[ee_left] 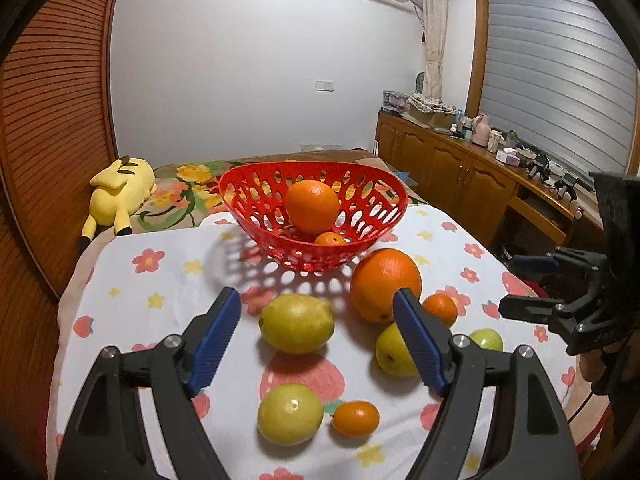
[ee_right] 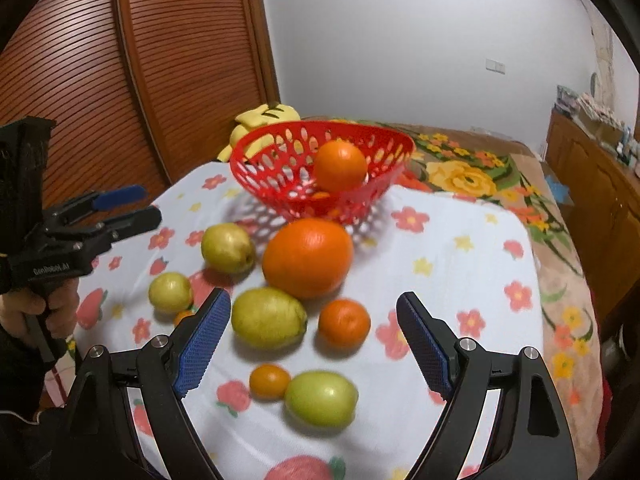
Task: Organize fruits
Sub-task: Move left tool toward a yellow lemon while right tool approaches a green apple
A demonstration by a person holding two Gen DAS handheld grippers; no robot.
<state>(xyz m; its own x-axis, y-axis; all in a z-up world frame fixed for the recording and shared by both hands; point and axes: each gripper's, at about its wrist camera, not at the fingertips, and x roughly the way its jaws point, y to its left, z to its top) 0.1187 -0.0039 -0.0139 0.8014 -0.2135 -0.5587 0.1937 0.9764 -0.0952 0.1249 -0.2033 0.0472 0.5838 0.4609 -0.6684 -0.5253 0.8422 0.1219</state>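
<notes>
Hovering over a floral-clothed surface (ee_left: 168,280), the left tongs (ee_left: 318,338) and right tongs (ee_right: 314,340) both gape wide, holding nothing, above loose pears and oranges in front of a red basket (ee_left: 256,216) with two oranges inside. The nearest pear (ee_left: 296,323) looks firm, smooth and liable to roll, best pinched across its widest middle. Another pear (ee_left: 390,354) is half hidden behind a tong finger, and the right view is blurred.

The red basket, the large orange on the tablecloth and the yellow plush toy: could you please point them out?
red basket (ee_left: 248,204): left wrist view, left wall.
large orange (ee_right: 308,257): right wrist view, middle.
yellow plush toy (ee_left: 120,190): left wrist view, back.
</notes>
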